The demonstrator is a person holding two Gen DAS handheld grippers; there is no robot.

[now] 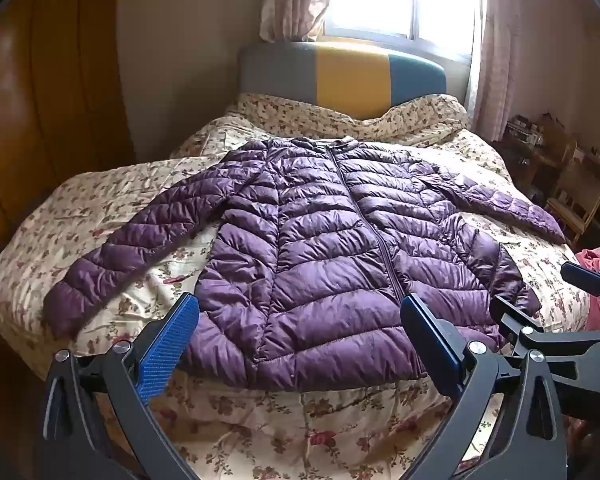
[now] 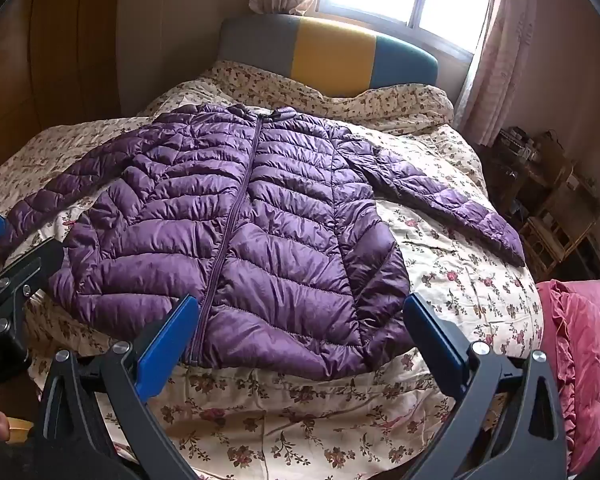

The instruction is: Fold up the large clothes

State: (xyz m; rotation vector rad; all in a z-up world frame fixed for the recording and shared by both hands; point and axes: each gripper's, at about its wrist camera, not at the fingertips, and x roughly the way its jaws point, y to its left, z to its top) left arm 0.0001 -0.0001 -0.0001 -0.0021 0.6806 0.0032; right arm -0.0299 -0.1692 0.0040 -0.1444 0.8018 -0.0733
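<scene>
Both grippers, left gripper (image 1: 299,322) and right gripper (image 2: 301,322), hover with jaws spread wide and nothing in them, above the hem of the purple puffer jacket (image 1: 320,236). It lies flat, zipped, sleeves splayed, on the floral bedspread (image 2: 452,280). No fold made yet; whole job left.

Home bedroom: floral-quilted bed (image 1: 100,216), curtained window (image 1: 400,0).
</scene>
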